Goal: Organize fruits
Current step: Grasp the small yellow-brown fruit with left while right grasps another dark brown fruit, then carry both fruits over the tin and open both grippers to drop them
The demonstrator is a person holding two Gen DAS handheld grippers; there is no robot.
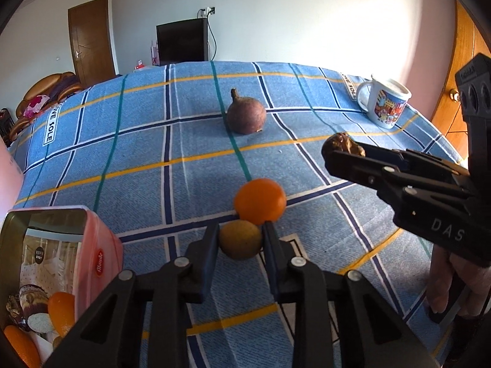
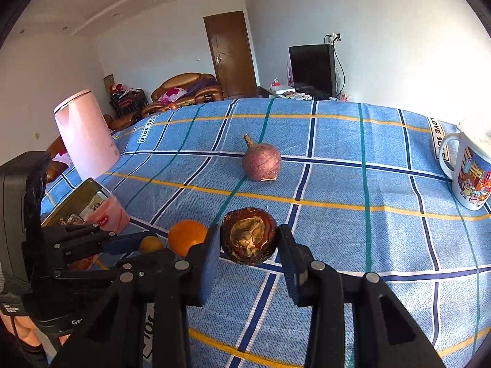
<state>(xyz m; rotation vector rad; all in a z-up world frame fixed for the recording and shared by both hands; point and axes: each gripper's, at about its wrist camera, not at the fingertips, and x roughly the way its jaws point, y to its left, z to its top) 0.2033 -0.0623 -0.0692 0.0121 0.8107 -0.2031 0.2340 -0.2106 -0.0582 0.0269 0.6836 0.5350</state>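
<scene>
Item 1: yellow-green fruit point(image 1: 240, 239), clamped between left gripper point(image 1: 240, 240) fingers, orange point(image 1: 260, 201) touching beyond. Item 2: dark brown fruit point(image 2: 249, 235), gripped by right gripper point(image 2: 249, 245) above checked cloth point(image 2: 337, 184). Pink tin point(image 1: 101, 245) located at left.

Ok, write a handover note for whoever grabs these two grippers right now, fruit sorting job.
Left gripper: shut on the small yellow-green fruit, just beside the orange.
Right gripper: shut on the dark brown fruit, held above the cloth.
Pink tin, at the left: already holds an orange piece and wrapped items.
Left to do: both held fruits, the orange, possibly the purple-brown bulb. The mug is untouched.
</scene>
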